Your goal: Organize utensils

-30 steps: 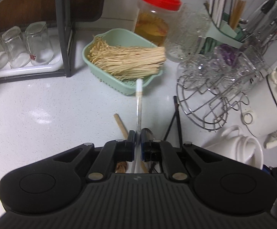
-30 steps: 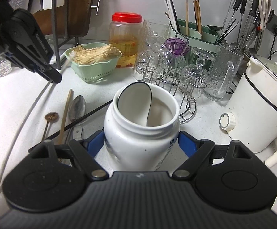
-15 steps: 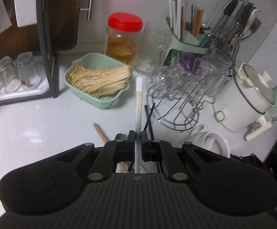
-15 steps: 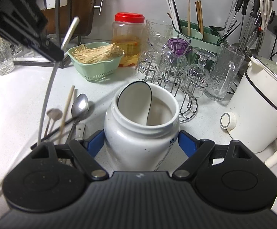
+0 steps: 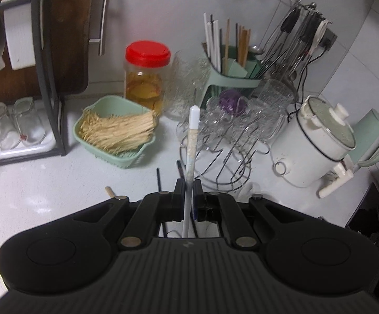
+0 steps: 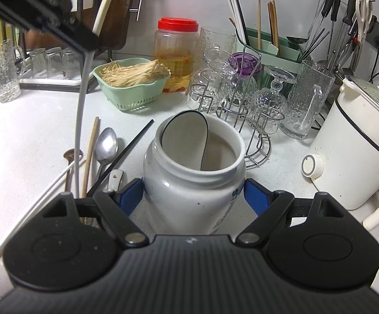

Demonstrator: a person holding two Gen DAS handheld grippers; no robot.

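The left gripper (image 5: 188, 187) is clamped tight on a long white chopstick (image 5: 191, 141), its jaws nearly touching with only the stick between them. Seen from the right wrist, that chopstick (image 6: 83, 86) hangs steeply above the counter, thick end up near the cutting board, thin end down just over the loose utensils.

The right gripper (image 6: 193, 196) has its blue pads pressed on both sides of a white ceramic jar (image 6: 193, 180), which stands upright on the white counter (image 6: 32, 120). A black-rimmed white scoop or spoon bowl (image 6: 185, 137) leans inside against the jar's far left rim; the rest of the mouth is free.

To the left of the jar lie a metal spoon (image 6: 105, 146), a wooden chopstick (image 6: 91, 149), a black chopstick (image 6: 125, 151), a small brown spoon (image 6: 70, 157) and a second white chopstick (image 6: 35, 204) running out toward the near left edge. They overlap in a loose fan, close beside the jar.

Farther back stand a green basket of enoki mushrooms (image 6: 134, 78), a red-lidded jar (image 6: 177, 52), a wire rack of glasses (image 6: 241, 96) and a green utensil holder (image 6: 273, 49) against the wall. A white cooker (image 6: 356, 146) crowds the right side. The widest bare stretch of counter is at the left, between the basket and the loose utensils.
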